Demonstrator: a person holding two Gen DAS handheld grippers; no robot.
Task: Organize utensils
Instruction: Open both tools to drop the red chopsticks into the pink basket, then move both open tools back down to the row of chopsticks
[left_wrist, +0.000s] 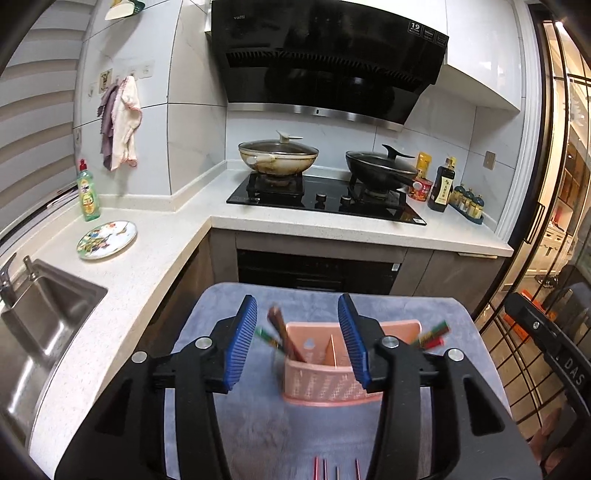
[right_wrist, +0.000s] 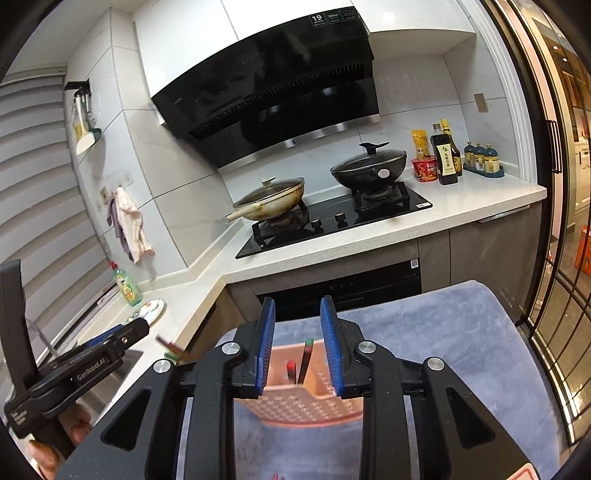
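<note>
Left wrist view: left gripper (left_wrist: 297, 339) sits low centre, blue pads parted, nothing pinched between them. Pink utensil holder (left_wrist: 325, 373) stands on the grey-blue cloth (left_wrist: 258, 424) just past the tips, divider down its middle. Brown chopsticks (left_wrist: 282, 332) lean out of its left compartment; red-and-green chopsticks (left_wrist: 432, 334) stick out at the right end, blurred, so which compartment they sit in is probably the right one but hard to confirm. More chopstick tips (left_wrist: 336, 470) lie at the bottom edge.

Right wrist view: right gripper (right_wrist: 297, 343) low centre, jaws narrowly apart, not clamping anything; the holder (right_wrist: 306, 402) is straight ahead with two chopsticks (right_wrist: 304, 356) standing in it between the pads. Left gripper (right_wrist: 110, 343) shows at lower left, a hand (right_wrist: 48, 450) around its handle.

Background: lidded beige wok (left_wrist: 279, 155) and lidded black wok (left_wrist: 380, 166) on the gas hob (left_wrist: 325, 199), patterned plate (left_wrist: 107, 239) on the counter.
</note>
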